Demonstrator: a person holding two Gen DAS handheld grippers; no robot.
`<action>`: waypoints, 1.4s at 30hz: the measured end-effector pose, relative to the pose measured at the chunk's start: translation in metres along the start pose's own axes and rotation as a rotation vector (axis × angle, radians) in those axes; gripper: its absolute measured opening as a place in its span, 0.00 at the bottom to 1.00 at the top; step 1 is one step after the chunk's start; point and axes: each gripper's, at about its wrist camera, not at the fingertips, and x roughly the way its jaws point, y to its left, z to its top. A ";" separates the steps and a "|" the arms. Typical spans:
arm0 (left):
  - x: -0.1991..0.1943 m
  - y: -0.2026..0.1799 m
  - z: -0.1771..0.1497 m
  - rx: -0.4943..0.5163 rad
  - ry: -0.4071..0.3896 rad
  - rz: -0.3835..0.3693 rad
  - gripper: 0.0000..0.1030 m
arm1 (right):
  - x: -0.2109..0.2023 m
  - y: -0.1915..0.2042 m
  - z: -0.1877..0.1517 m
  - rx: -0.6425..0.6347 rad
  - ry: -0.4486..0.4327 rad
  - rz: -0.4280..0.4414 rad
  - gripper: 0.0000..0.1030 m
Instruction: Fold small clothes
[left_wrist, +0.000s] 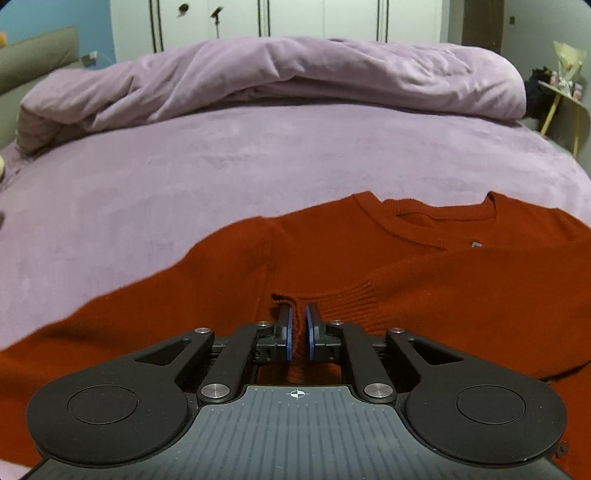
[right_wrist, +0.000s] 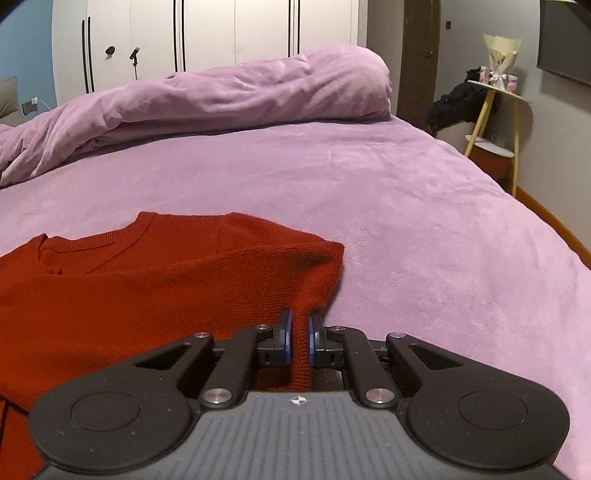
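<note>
A rust-red knit sweater (left_wrist: 332, 266) lies on the purple bed, neck opening facing away. One sleeve is folded across the body, its ribbed cuff (left_wrist: 354, 306) just ahead of my left gripper. My left gripper (left_wrist: 299, 314) is nearly shut, with red knit between its blue pads; the exact hold is hard to see. In the right wrist view the sweater (right_wrist: 147, 280) fills the lower left. My right gripper (right_wrist: 298, 321) is shut on a fold of the sweater's right edge, pinched between its pads.
A rumpled purple duvet (left_wrist: 280, 74) is piled along the far side of the bed (right_wrist: 406, 206). A small side table (right_wrist: 495, 92) with a bouquet stands off the bed's right edge. White wardrobe doors stand behind.
</note>
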 end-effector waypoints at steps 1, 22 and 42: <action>0.001 0.001 -0.001 -0.001 0.002 0.000 0.09 | -0.001 0.000 0.000 0.005 -0.003 0.004 0.07; -0.005 -0.043 -0.020 0.026 -0.005 -0.012 0.64 | -0.021 0.062 -0.031 -0.234 -0.011 0.050 0.14; -0.006 -0.024 -0.024 -0.037 0.027 0.007 0.82 | -0.014 0.042 -0.040 -0.391 -0.063 -0.132 0.02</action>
